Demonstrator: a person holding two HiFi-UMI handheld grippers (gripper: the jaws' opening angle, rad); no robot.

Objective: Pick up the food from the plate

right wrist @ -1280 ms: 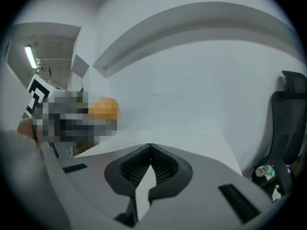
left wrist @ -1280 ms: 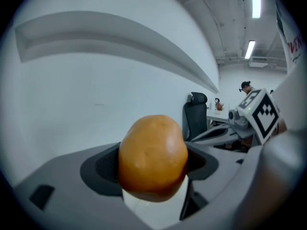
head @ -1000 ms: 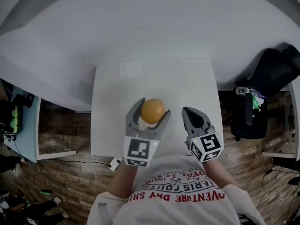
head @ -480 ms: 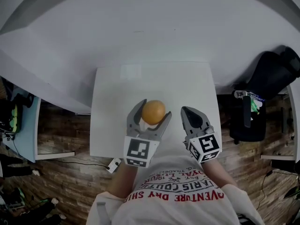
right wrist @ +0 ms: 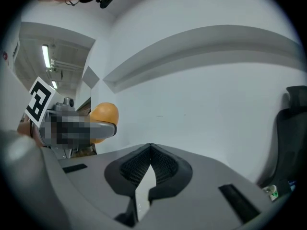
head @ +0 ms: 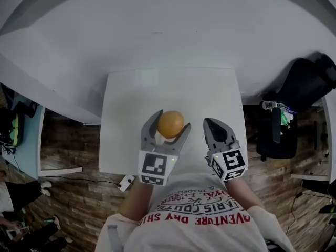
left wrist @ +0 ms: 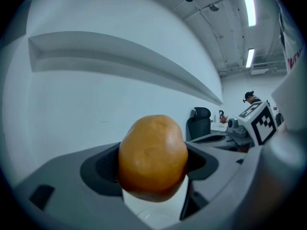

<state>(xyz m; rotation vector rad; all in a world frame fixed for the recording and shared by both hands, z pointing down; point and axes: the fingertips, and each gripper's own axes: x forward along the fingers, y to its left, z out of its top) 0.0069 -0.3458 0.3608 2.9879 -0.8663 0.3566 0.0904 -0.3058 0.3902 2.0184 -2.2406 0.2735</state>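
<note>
While the left tongs (head: 171,126) clamp the round orange food (left wrist: 152,157) across its middle above the white worktop (head: 126,104), the right tongs (head: 210,126) sit closed and empty just beside. It looks light, firm and smooth, so that mid-body hold suits it.

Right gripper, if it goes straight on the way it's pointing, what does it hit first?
Probably only the white wall; the right gripper has nothing nearer ahead, though depth is unclear.

left gripper (head: 171,123) laden — right gripper (head: 208,123) closed
</note>
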